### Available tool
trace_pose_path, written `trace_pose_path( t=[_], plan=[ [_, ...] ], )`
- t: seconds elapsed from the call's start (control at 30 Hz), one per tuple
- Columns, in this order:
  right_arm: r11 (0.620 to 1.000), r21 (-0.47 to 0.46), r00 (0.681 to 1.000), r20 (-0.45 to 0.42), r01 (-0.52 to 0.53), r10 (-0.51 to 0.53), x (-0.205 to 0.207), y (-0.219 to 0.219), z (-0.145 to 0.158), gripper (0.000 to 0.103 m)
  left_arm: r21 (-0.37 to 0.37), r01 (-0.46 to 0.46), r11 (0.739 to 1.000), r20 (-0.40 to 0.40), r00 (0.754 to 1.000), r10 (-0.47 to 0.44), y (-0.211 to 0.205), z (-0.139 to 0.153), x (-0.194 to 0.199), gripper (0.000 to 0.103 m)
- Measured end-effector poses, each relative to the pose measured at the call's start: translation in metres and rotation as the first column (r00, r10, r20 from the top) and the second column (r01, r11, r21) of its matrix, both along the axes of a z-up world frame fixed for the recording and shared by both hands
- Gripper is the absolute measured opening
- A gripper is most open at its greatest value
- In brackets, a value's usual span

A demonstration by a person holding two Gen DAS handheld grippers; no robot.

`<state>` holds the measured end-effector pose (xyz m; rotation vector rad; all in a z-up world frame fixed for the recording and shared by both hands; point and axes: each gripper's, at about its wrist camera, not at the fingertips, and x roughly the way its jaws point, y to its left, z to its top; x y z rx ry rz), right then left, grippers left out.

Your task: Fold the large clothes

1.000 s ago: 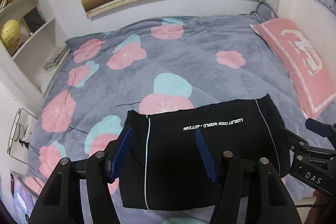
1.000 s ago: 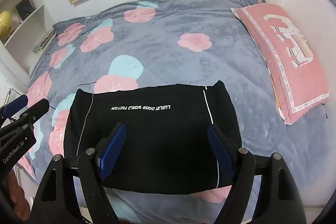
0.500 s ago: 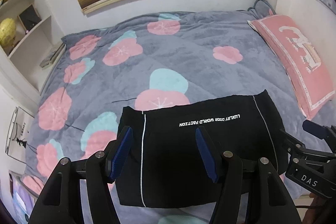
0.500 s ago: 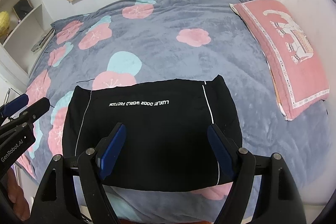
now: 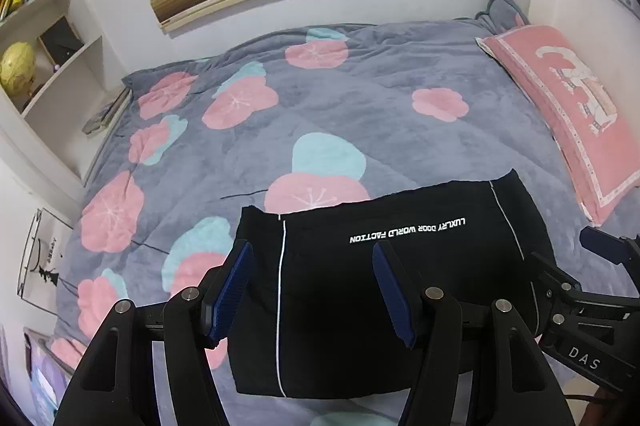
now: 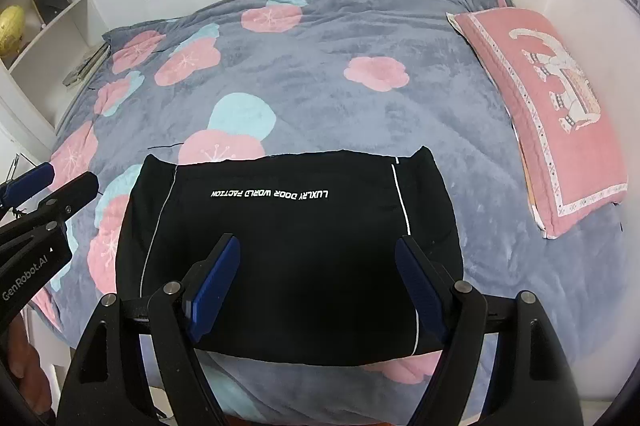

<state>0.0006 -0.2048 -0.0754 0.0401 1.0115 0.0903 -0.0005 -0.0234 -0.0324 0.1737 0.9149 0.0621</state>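
A black garment [image 5: 360, 266] [image 6: 288, 238] with white piping and a line of white lettering lies folded into a flat rectangle near the front edge of the bed. My left gripper [image 5: 312, 258] hovers above its left half, open, nothing between its blue pads. My right gripper [image 6: 320, 254] hangs over the right half, open wider and also empty. Each gripper shows at the edge of the other's view: the right gripper [image 5: 592, 302] at the lower right, the left gripper [image 6: 44, 210] at the left.
A grey bedspread [image 5: 340, 122] with pink and teal flowers covers the bed. A pink pillow [image 6: 552, 102] lies along the right wall. White shelves [image 5: 48, 58] with books and a yellow ball stand at the left. Striped blinds hang behind the bed.
Both views wobble slightly, dipping a little and coming back. The garment has not moved and both grippers keep the same opening.
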Motion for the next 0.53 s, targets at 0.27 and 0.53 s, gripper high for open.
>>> trace_pose_path(
  t=[0.27, 0.53],
  plan=[
    [1.000, 0.000, 1.000, -0.016, -0.009, 0.009, -0.0002, 0.0006, -0.0048, 0.082, 0.030, -0.016, 0.999, 0.011, 1.000, 0.015, 0.0039, -0.0021, 0.0019, 0.063],
    [1.000, -0.008, 1.000, -0.021, -0.013, 0.013, -0.0020, 0.0022, -0.0083, 0.082, 0.036, -0.011, 0.999, 0.050, 0.999, 0.009, 0.0033, 0.0016, -0.0008, 0.063]
  ],
)
